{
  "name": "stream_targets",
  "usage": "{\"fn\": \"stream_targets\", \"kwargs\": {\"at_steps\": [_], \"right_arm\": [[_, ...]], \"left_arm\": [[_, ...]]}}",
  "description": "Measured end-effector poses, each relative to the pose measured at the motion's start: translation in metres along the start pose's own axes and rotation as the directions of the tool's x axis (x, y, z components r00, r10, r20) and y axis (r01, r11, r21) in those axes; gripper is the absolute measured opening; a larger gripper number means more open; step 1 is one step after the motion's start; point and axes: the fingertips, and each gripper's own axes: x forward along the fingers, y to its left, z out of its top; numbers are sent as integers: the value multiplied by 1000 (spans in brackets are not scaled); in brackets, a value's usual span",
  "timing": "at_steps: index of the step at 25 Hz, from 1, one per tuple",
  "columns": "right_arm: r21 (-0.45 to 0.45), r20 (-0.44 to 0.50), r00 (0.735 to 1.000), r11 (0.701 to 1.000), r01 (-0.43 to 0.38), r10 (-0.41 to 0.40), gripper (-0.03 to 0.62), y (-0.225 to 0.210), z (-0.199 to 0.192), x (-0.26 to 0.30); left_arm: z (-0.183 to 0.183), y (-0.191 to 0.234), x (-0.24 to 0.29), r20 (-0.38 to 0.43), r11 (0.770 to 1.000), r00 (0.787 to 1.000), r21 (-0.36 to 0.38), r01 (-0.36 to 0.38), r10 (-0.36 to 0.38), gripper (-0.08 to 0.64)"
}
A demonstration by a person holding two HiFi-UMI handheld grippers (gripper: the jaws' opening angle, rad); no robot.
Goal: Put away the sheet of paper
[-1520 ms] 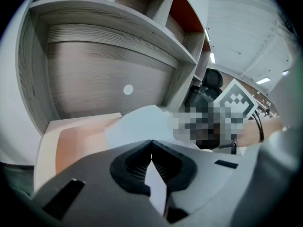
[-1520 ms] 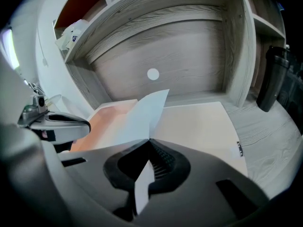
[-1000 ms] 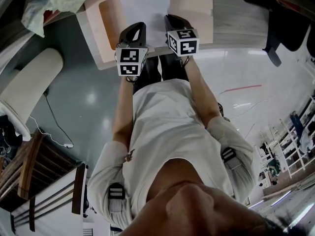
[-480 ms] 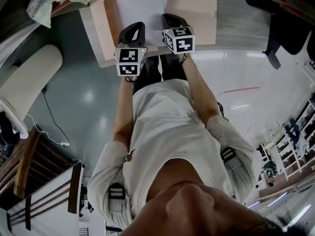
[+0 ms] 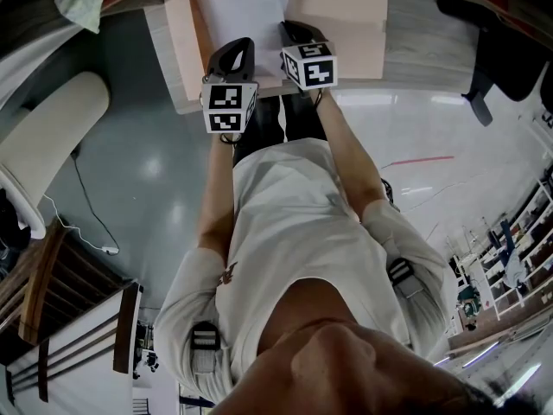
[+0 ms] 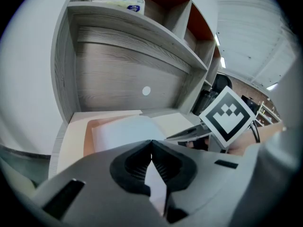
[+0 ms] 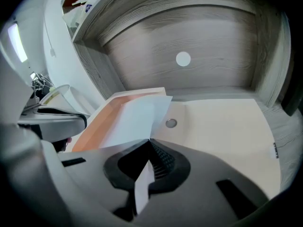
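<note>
Sheet of paper (image 5: 242, 7) has shifted toward 12 o'clock over the folder (image 5: 346, 11); left gripper (image 6: 151, 142) and right gripper (image 7: 149, 142) clamp its edge.

Head view looks steeply down over the person's chest, with left gripper (image 5: 240, 46) and right gripper (image 5: 289, 31) up at twelve o'clock. Each gripper view sits tight behind its own jaws, facing the wooden back panel (image 6: 123, 74). All three share the sheet of paper (image 5: 246, 3) and peach folder (image 5: 346, 24). Left gripper view catches its partner at three o'clock.
</note>
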Motion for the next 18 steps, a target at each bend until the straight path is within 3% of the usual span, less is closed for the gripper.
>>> {"fn": "stream_targets", "kwargs": {"at_steps": [11, 18], "right_arm": [[0, -11, 1000, 1000, -28, 28, 20, 20, 4, 15], [52, 1, 999, 998, -34, 34, 20, 23, 6, 22]], "left_arm": [[-4, 9, -8, 5, 1000, 1000, -14, -20, 20, 21], [-9, 14, -7, 2, 999, 1000, -24, -31, 31, 21]]}}
